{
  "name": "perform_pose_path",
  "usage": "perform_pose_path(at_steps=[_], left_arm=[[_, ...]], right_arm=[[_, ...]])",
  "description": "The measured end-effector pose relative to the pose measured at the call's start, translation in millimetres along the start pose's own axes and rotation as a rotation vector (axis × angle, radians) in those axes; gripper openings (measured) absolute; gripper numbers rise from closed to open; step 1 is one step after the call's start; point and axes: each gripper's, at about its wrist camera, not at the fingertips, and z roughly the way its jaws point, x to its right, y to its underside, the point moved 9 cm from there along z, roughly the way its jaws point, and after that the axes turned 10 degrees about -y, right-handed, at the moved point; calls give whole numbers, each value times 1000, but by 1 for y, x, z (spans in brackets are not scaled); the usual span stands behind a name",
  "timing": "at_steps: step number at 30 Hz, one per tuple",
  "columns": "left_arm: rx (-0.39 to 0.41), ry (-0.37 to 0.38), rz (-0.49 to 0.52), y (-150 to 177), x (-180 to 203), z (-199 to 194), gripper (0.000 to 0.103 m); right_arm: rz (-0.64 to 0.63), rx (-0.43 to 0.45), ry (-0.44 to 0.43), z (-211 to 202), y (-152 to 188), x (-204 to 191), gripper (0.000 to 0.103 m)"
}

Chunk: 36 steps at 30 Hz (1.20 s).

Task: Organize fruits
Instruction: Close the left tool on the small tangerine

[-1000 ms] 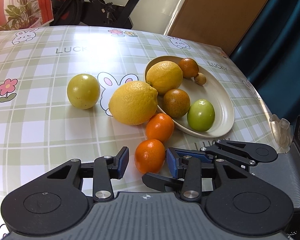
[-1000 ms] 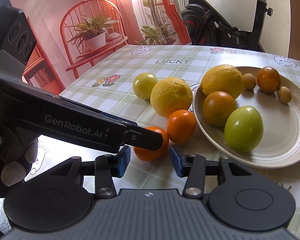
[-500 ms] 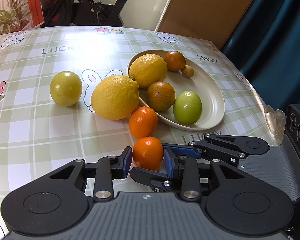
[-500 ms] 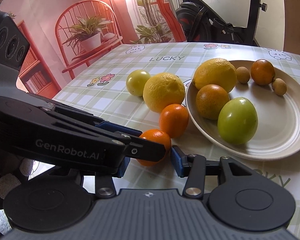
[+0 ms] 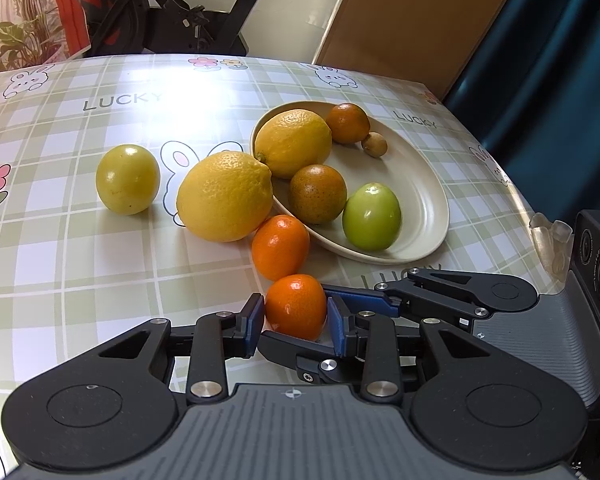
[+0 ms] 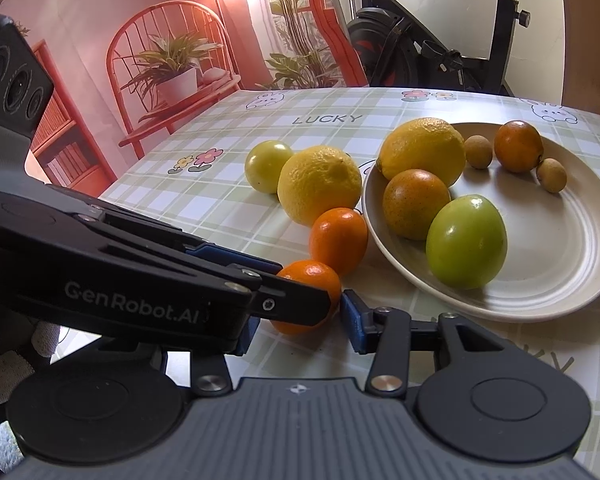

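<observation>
At the lower centre of the left wrist view, the left claw (image 5: 296, 314) has just closed its blue pads on a small orange fruit (image 5: 296, 306) lying on the worktop (image 5: 60, 240); the right claw (image 6: 296, 322) stands apart around that fruit. Beyond lie a second orange fruit (image 5: 280, 247), a large lemon (image 5: 224, 196) and a yellow-green fruit (image 5: 127, 179). Farther right, the cream plate (image 5: 420, 184) holds a lemon, two dark oranges, a green fruit and two small brown fruits.
</observation>
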Motion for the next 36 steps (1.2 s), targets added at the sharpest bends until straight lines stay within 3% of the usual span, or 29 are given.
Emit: perform_pose_path(at_steps=[8, 12, 20, 26, 28, 36], left_arm=[[32, -1, 8, -12, 7, -10, 36], [58, 6, 11, -23, 16, -16, 31], [20, -9, 26, -15, 23, -2, 29], [15, 5, -12, -16, 11, -8, 29], [18, 15, -19, -17, 8, -11, 29], [-2, 37, -75, -10, 2, -6, 32]], right_arm=[[-20, 31, 12, -11, -6, 0, 43], [-22, 68, 9, -23, -14, 1, 34], [14, 73, 31, -28, -11, 13, 34], [-14, 50, 22, -31, -7, 10, 36], [-33, 54, 33, -37, -7, 10, 42], [5, 23, 16, -38, 4, 15, 44]])
